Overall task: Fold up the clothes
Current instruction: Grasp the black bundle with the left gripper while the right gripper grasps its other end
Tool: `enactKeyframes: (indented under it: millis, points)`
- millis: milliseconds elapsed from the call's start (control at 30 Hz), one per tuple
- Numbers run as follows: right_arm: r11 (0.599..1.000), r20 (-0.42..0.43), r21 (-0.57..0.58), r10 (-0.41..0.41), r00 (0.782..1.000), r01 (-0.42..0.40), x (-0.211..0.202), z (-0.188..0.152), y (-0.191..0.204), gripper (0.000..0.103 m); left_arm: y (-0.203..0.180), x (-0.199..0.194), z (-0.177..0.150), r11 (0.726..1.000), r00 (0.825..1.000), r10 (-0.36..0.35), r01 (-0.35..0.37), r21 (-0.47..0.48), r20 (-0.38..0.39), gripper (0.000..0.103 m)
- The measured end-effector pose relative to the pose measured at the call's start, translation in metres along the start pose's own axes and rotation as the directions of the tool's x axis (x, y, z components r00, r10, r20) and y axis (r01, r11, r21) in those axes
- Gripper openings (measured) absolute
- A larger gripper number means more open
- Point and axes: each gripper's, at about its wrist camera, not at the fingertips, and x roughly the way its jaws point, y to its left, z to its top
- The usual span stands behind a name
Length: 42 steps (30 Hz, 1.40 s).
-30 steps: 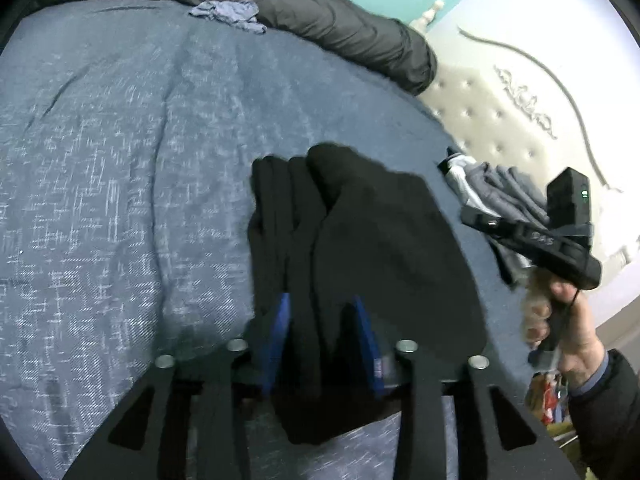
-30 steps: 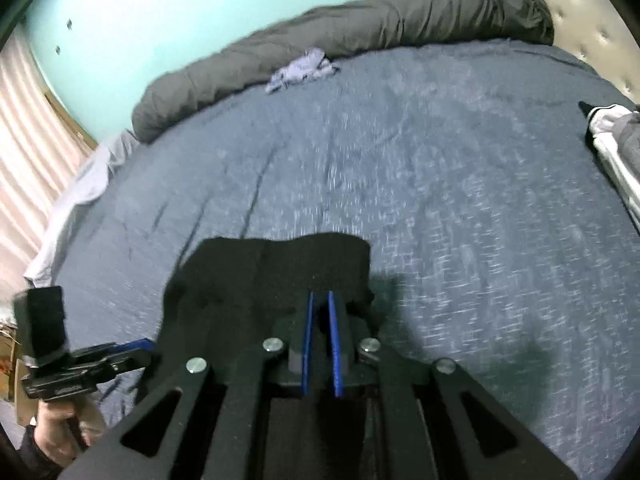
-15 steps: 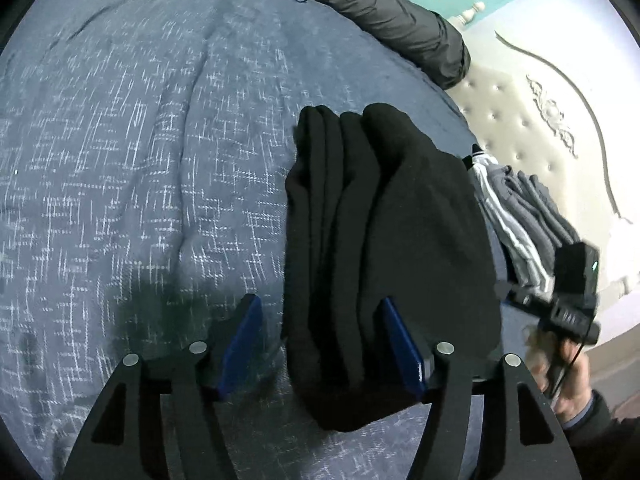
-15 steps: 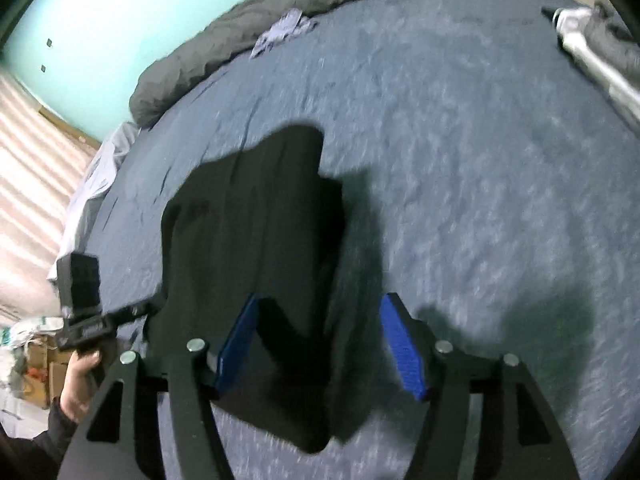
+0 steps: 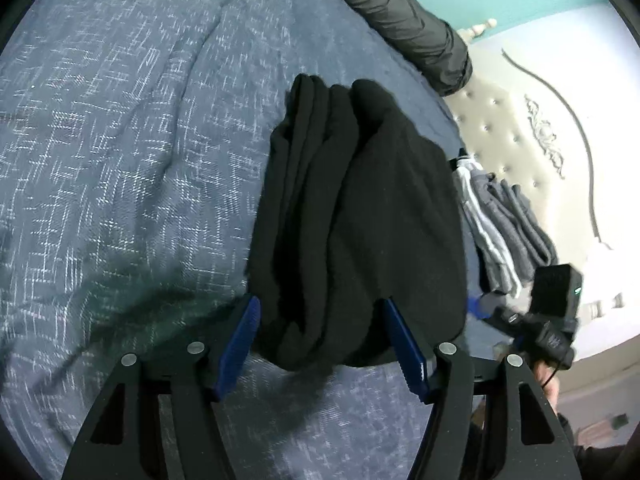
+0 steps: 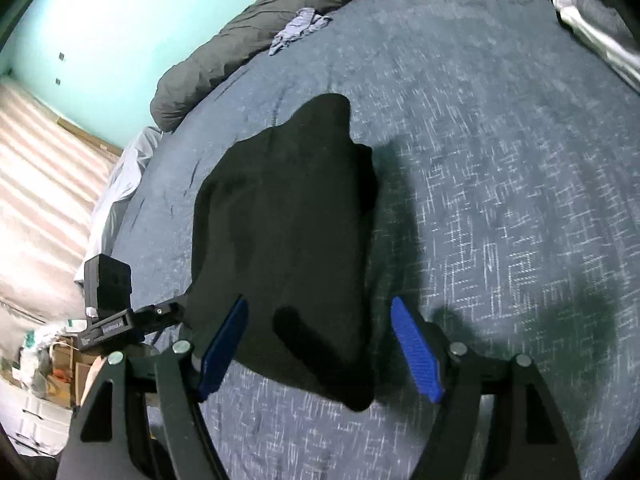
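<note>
Only left cam shows grey folded pile (image 5: 504, 220) beside black garment (image 5: 360, 216).

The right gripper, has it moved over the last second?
Yes. The right gripper was shut on the black garment; it has opened and pulled back from it toward the near edge of the blue bedspread.

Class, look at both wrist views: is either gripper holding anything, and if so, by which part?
Nothing is held. The left gripper and right gripper are both open; the folded black garment lies free on the bed.
</note>
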Motion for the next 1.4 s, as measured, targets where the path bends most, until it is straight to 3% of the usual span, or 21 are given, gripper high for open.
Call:
enactKeyframes:
  millis: [200,333,733,800,900,967,1033,1200,1267,1333,1400]
  points:
    - [1.000,-0.062,-0.011,-0.027,0.998,0.026,0.025,-0.011,0.002,0.077,0.002,0.012,-0.002,1.000,1.000,0.005,-0.004,0.016,-0.017,0.073]
    - [1.000,-0.059,0.012,-0.004,0.998,0.005,0.034,-0.005,-0.001,0.081,0.007,0.023,0.005,1.000,1.000,-0.012,0.012,-0.008,-0.013,0.078]
    - [0.999,-0.066,0.009,0.048,0.997,-0.048,0.058,0.006,0.012,0.081,0.005,0.045,0.011,0.999,0.999,-0.029,0.029,0.014,-0.019,0.078]
    - [0.998,-0.065,-0.008,0.055,0.996,-0.056,0.059,0.005,0.014,0.065,0.001,0.045,0.010,0.999,1.000,-0.019,0.020,0.042,-0.017,0.074]
    - [0.996,-0.055,-0.077,0.039,0.998,-0.043,0.057,0.004,0.026,0.053,-0.001,0.043,0.010,0.998,0.999,-0.032,0.033,0.056,-0.009,0.065]
    - [0.995,-0.050,-0.086,0.041,0.998,-0.045,0.056,0.004,0.028,0.050,-0.005,0.041,0.011,0.997,0.999,-0.033,0.033,0.072,-0.001,0.054]
    - [0.994,-0.045,-0.096,0.043,0.998,-0.047,0.056,0.005,0.030,0.047,-0.014,0.038,0.012,0.995,1.000,-0.024,0.023,0.096,0.011,0.050]
    - [0.993,-0.030,-0.092,0.067,0.997,-0.069,0.043,0.005,0.026,0.041,-0.016,0.030,0.013,0.994,0.999,-0.051,0.049,0.097,0.012,0.049]
    - [0.994,-0.038,-0.076,0.072,0.997,-0.075,0.046,0.005,0.022,0.042,-0.010,0.039,0.016,0.996,0.999,-0.048,0.049,0.074,-0.023,0.056]
    - [0.995,-0.051,-0.057,0.076,0.996,-0.079,0.051,0.005,0.018,0.051,-0.004,0.045,0.017,0.998,0.998,-0.050,0.052,0.047,-0.043,0.064]
    - [0.996,-0.063,-0.038,0.080,0.995,-0.083,0.057,0.006,0.014,0.074,0.001,0.048,0.019,0.997,0.997,-0.066,0.067,0.033,-0.050,0.068]
